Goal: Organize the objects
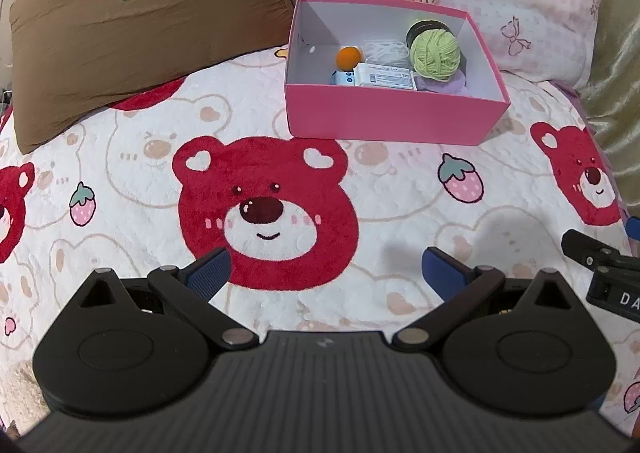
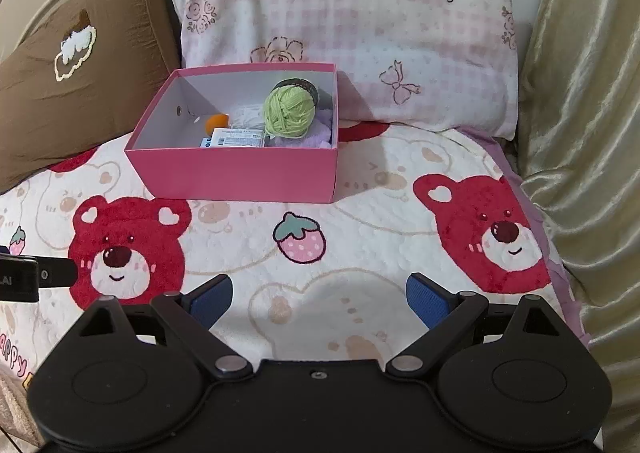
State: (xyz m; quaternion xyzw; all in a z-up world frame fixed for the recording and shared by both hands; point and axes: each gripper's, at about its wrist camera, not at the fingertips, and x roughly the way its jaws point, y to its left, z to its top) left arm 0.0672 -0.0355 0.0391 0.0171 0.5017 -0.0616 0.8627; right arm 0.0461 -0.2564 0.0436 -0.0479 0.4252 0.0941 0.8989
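I am over a bed covered by a white fleece blanket (image 1: 132,189) printed with red bear faces and pink strawberries. At the far left leans a brown fabric pillow (image 1: 132,37). My left gripper (image 1: 325,273) hovers above the blanket, its jaws spread wide with nothing between them. Farther off, near the middle, an open pink cardboard box (image 1: 384,117) sits on the blanket. Inside it, from left to right, lie a small orange ball (image 1: 347,57), a flat white labelled packet (image 1: 384,76) and a ball of light green yarn (image 1: 435,51) resting on something pale purple. Behind the box stands a pink checked pillow (image 2: 360,25). My right gripper (image 2: 319,298) also hovers with jaws wide apart, holding nothing. A shiny gold curtain (image 2: 580,125) hangs at the far right.
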